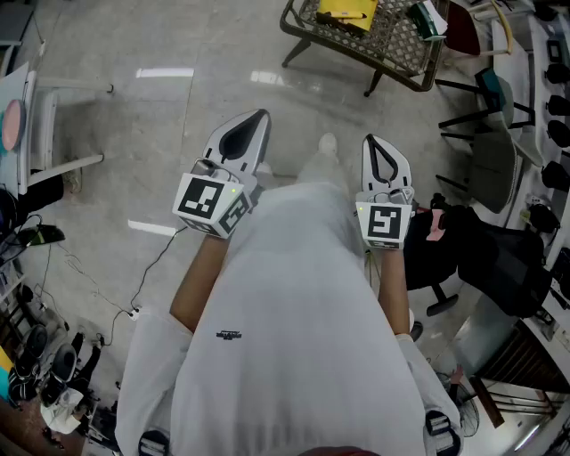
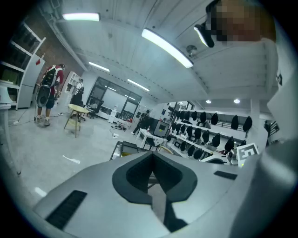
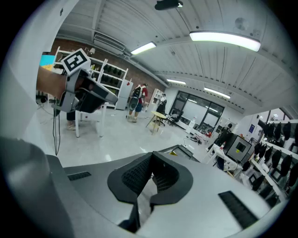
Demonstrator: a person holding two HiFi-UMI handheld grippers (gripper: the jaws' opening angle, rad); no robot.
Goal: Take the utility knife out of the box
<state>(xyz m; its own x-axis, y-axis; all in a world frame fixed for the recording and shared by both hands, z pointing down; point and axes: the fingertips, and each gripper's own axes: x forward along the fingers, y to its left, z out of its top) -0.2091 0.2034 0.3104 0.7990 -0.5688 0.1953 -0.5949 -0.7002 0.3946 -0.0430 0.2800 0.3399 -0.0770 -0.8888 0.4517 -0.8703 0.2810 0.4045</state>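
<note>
A person in a white shirt (image 1: 294, 329) stands on a pale grey polished floor (image 1: 178, 116) and holds two grippers out in front of the body: a white-and-grey two-jaw left gripper (image 1: 255, 123) and a matching right gripper (image 1: 375, 148). The two are well apart, side by side, and both tip slightly downward over bare floor. Each carries a cube with black-and-white square markers (image 1: 212, 203) at its rear.

In the left gripper view the jaws are clenched: their smooth dark pads (image 2: 135, 176) meet at the tips and nothing lies between them. The right gripper view shows the same state, with ribbed black pads (image 3: 135, 176) pressed together at the tips and nothing in their grip.

The utility knife and its box cannot be picked out in any view. A low dark metal-mesh table (image 1: 392, 44) stands ahead and to the right of the grippers, well clear of them, with a flat yellow object (image 1: 347, 11) lying on it; what that object is cannot be told. A black swivel chair (image 1: 481, 254) stands just to the right of the right gripper, and a thin black cable (image 1: 147, 280) trails across the floor to the left
</note>
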